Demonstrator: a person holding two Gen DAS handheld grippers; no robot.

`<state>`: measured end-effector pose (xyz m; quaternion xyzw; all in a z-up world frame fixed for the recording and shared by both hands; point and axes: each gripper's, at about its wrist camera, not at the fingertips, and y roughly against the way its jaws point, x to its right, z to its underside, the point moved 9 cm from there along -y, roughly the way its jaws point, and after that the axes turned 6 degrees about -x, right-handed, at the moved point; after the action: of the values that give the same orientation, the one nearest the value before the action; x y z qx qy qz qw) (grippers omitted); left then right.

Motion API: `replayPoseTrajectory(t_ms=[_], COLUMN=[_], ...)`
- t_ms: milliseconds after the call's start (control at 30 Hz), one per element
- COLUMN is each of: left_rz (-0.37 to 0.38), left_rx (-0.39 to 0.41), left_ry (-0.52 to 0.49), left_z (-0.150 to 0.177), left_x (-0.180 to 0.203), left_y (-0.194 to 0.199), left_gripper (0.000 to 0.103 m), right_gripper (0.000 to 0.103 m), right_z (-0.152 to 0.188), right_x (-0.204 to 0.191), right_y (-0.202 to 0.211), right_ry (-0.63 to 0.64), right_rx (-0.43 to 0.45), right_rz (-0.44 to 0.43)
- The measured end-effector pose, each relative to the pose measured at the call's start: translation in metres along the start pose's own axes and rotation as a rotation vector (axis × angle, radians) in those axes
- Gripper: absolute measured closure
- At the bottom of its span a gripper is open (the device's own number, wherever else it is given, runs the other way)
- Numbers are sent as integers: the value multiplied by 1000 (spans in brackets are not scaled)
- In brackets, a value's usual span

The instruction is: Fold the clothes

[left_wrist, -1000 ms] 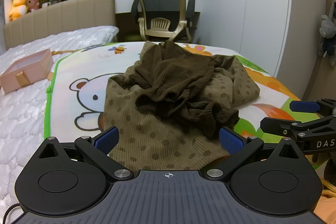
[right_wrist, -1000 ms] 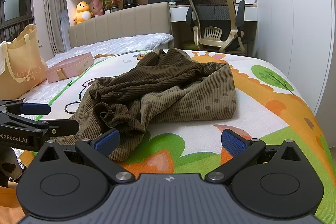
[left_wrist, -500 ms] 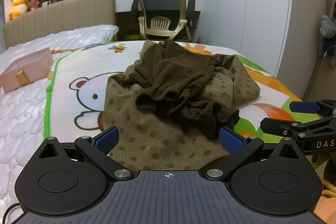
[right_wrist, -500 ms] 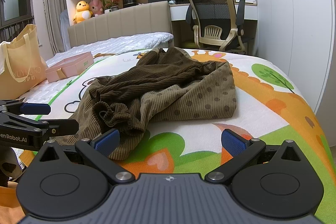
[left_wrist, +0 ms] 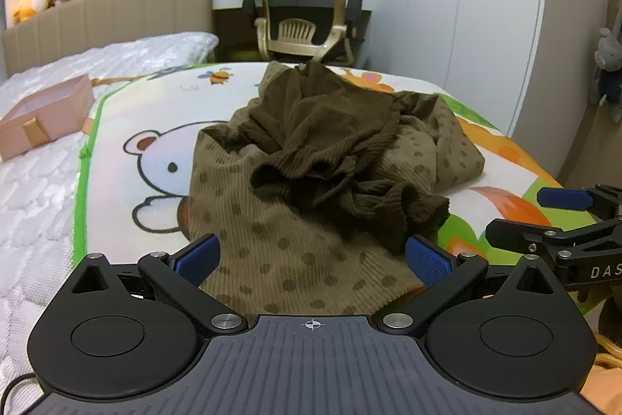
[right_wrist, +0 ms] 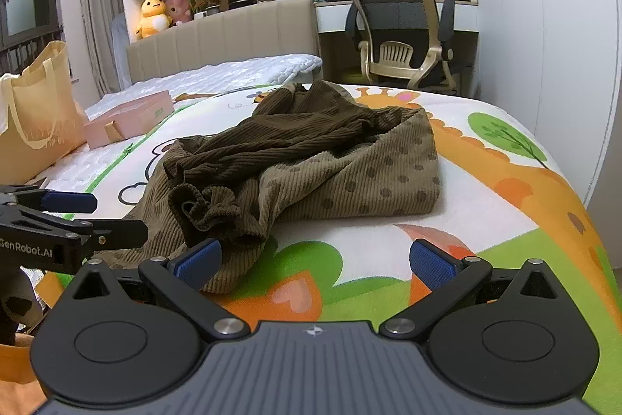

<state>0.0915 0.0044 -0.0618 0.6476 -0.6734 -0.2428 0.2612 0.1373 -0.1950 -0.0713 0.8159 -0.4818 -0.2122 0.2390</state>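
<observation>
While we hold both tools low at the near edge of the bed (right_wrist: 505,220), nothing is folded yet. Our left gripper (left_wrist: 311,255) is spread wide with nothing in it, and our right gripper (right_wrist: 315,259) is spread wide with nothing in it too.

We see the clothes (left_wrist: 322,174) in a messy heap in the middle of the bed, on the mat (left_wrist: 116,127) with the bear picture. We can make out a light brown dotted cloth (right_wrist: 369,177) under a dark brown cloth (right_wrist: 295,139) that is bunched on top. The heap's near edge lies right in front of our left gripper, almost between its blue pads. Our right gripper sits over bare mat, with the heap's near corner by its left pad.

We think the clothes are soft, light and floppy. They will sag and slide, not hold a shape. We think a flat edge or corner of the dotted cloth is the best place to pinch, not the thick dark bunch. A pink box (right_wrist: 128,119) lies well apart, toward the far left side.
</observation>
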Motion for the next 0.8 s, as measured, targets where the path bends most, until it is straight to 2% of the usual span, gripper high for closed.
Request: replayPoseTrajectory(t_ms=[167, 267, 367, 533, 667, 800], left_rz=[53, 65, 94, 99, 109, 113], left_rx=[-24, 2, -8, -76, -127, -185], left_ry=[-10, -33, 0, 108, 123, 161], left_z=[-18, -45, -74, -107, -115, -115], left_x=[-7, -16, -34, -73, -94, -111], left_y=[-14, -25, -48, -106, -136, -157], left_gripper=[0, 0, 0, 0, 0, 0], right_gripper=[0, 0, 0, 0, 0, 0], right_z=[-13, -34, -59, -94, -84, -79], right_x=[7, 19, 33, 64, 82, 91], right_y=[-22, -44, -70, -121, -149, -147], right_ry=[33, 30, 12, -159, -330, -428], right_rx=[-50, -73, -91, -150, -245, -201], right_rz=[-12, -16, -21, -84, -163, -213])
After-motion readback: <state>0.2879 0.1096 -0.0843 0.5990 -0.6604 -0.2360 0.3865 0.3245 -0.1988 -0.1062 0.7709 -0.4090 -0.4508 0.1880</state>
